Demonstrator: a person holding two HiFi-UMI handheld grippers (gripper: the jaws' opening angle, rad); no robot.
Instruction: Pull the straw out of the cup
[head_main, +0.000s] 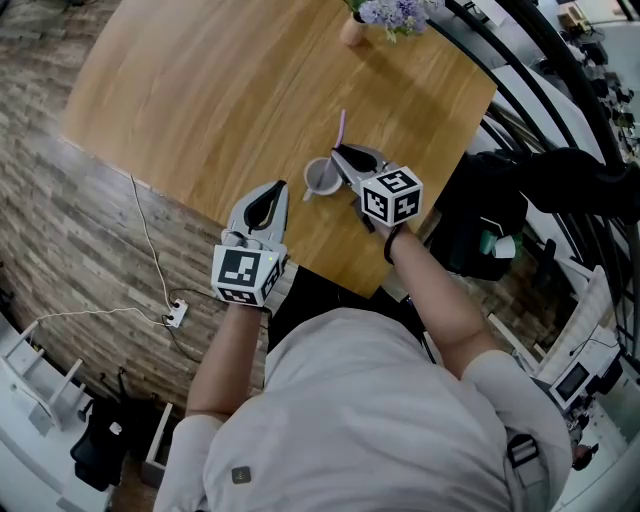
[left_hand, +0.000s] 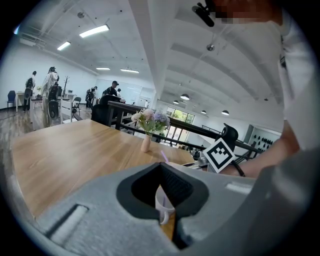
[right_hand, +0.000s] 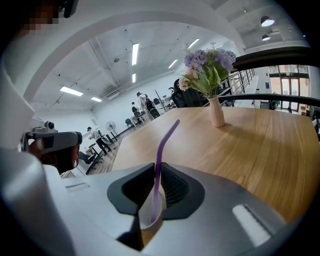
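A person is working at a wooden table (head_main: 200, 100), where a white cup (head_main: 322, 177) is standing upright with a purple straw (head_main: 341, 128) still sitting in it, its bent top leaning away. The right gripper (head_main: 340, 153) is reaching over the cup with its jaws pinching the straw just above the rim. The left gripper (head_main: 280, 186) is hovering just beside the cup, jaws together and holding nothing, so the pull itself seems not yet done.
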